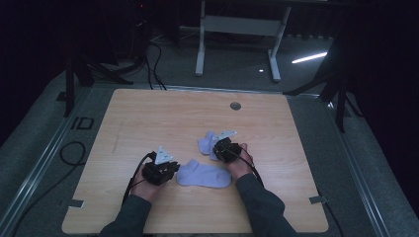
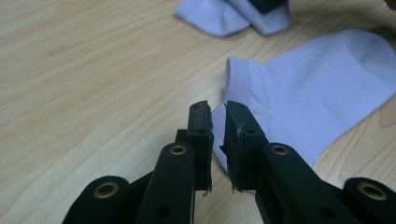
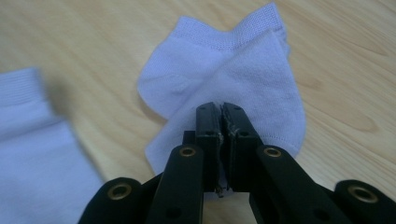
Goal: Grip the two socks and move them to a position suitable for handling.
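Lavender ankle socks (image 1: 204, 174) lie between both tongs; left tongs (image 2: 218, 140) pinch the near sock's cuff; right tongs (image 3: 222, 140) pinch the folded one (image 3: 233, 79).

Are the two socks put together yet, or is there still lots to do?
Not yet. The near sock lies flat on the table, and the far sock lies apart from it, crumpled. In hand: the left claw is shut on the near sock's edge, and the right claw is pinched on the far sock. Probably left: laying one sock on the other.
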`<action>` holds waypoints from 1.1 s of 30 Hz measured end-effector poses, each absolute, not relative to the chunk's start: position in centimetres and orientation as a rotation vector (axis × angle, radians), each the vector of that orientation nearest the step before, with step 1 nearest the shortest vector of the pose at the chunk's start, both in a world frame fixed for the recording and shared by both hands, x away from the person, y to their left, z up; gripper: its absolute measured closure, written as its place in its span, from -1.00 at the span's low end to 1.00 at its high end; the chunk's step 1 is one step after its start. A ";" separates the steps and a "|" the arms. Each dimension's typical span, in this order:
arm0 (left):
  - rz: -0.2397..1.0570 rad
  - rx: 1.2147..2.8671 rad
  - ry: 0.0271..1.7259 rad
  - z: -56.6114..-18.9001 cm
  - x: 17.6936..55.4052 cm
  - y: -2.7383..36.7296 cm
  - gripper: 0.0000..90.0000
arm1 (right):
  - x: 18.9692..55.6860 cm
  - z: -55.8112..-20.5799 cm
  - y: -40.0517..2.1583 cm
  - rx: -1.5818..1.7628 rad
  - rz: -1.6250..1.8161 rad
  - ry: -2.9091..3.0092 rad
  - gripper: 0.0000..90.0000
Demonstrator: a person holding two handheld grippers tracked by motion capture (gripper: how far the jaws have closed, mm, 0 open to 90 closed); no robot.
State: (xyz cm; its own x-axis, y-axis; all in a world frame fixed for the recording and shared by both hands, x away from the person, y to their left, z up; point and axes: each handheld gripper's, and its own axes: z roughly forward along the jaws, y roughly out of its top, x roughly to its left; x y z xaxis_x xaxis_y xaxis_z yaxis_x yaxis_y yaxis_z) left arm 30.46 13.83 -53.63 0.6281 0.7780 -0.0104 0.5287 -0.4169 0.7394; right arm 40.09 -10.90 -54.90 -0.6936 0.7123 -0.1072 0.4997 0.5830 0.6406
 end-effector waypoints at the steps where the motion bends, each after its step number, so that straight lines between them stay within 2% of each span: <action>1: 0.441 2.120 1.018 -53.6 30.6 13.7 0.79 | 39.9 -54.9 -10.8 0.957 0.840 2.473 0.90; 6: 0.443 2.122 1.004 -53.3 31.6 12.9 0.82 | 39.4 -54.9 -10.5 0.887 0.853 2.523 0.90; 14: 0.450 2.114 0.984 -53.5 34.1 10.8 0.98 | 38.9 -54.9 -10.7 0.819 0.884 2.556 0.91; 27: 0.438 2.167 1.026 -55.3 38.0 7.2 0.99 | 38.9 -54.9 -10.7 0.802 0.889 2.569 0.91; 33: 0.445 2.184 1.045 -55.7 38.4 6.7 0.99 | 38.9 -54.9 -10.7 0.795 0.889 2.572 0.91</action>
State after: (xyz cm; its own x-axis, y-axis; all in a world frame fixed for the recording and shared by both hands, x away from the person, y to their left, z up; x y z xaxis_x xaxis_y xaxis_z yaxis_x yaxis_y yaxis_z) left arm 38.40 6.74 -55.74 0.6215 0.7832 0.0181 0.5557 -0.4570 0.6945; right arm 38.85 -10.67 -54.92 -0.7997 0.5917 -0.1017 0.4025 0.6541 0.6404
